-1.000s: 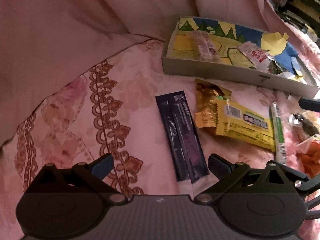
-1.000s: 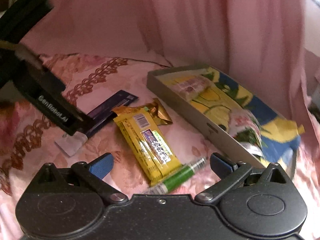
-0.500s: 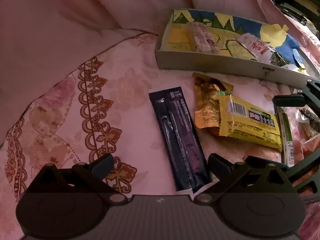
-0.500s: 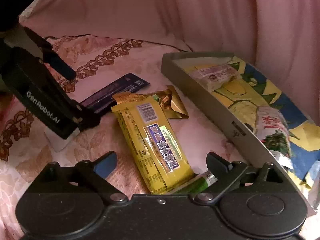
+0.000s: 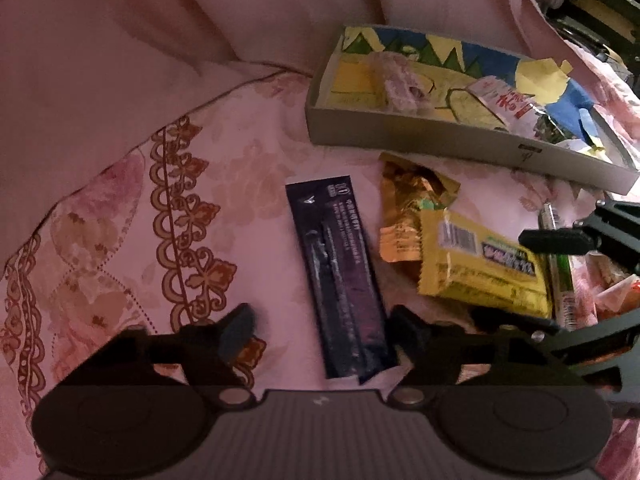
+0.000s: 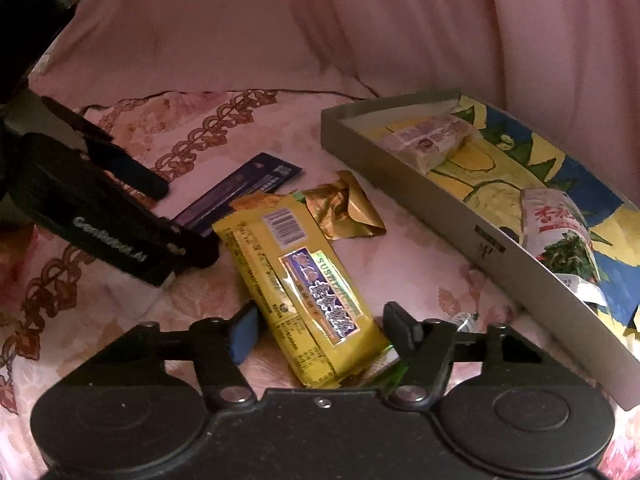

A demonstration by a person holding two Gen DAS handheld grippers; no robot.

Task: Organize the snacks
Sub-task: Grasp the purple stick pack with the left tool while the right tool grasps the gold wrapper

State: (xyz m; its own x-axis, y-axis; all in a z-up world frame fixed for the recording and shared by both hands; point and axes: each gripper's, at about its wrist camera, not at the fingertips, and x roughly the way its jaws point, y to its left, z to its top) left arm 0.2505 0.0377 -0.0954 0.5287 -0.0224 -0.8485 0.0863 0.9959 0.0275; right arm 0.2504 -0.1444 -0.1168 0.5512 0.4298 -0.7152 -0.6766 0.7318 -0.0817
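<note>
the left wrist camera looks steeply down past its own gripper at the pink floral bedsheet, close above it. the right wrist camera looks down less steeply, also close. both views share the long dark blue foil sachet, the yellow plastic snack packet and the shallow grey cardboard box.
</note>
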